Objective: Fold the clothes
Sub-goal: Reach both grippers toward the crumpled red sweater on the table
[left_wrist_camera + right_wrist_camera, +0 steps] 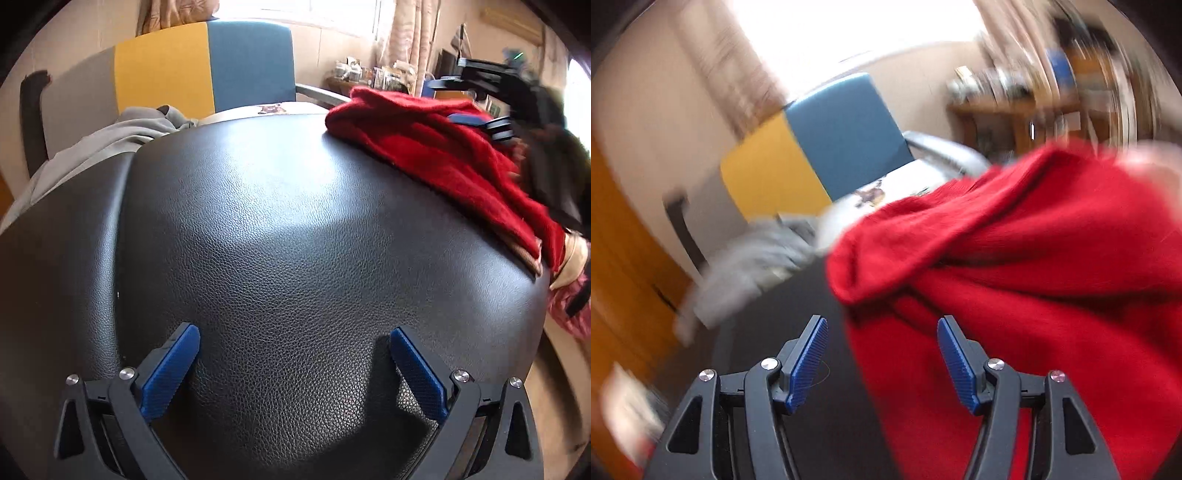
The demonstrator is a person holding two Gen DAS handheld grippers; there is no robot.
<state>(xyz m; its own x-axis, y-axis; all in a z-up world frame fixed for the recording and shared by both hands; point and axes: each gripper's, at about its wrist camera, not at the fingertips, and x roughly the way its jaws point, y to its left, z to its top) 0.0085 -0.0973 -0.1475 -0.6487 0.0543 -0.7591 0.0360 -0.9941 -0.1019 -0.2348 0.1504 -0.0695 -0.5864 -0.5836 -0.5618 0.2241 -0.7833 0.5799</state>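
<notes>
At about ten o'clock in the left wrist view a grey garment (96, 147) lies loosely heaped, spilling over the far-left edge of the black leather-topped table (295, 240), with a yellow-and-blue chair (207, 70) behind it at twelve. The left hand-held gripper (295, 363) hovers low over bare leather at six o'clock, its blue pads spread wide with nothing between them. Toward two o'clock the red knitted garment (443, 155) sits bunched in soft rolls along the table's right edge, one end trailing down toward four o'clock. The right hand-held gripper (491, 107) shows in that view at the far side of the red heap, blurred. In the right wrist view, itself smeared by motion, the right hand-held gripper (882, 360) has its jaws parted to a middling width, and the red cloth fills everything from one to five o'clock, an edge of it reaching in between the pads unclamped. Judging by how they lie, neither garment is flat or squared: the red one is rumpled, the grey one unsorted, so most of the folding seems left.
</notes>
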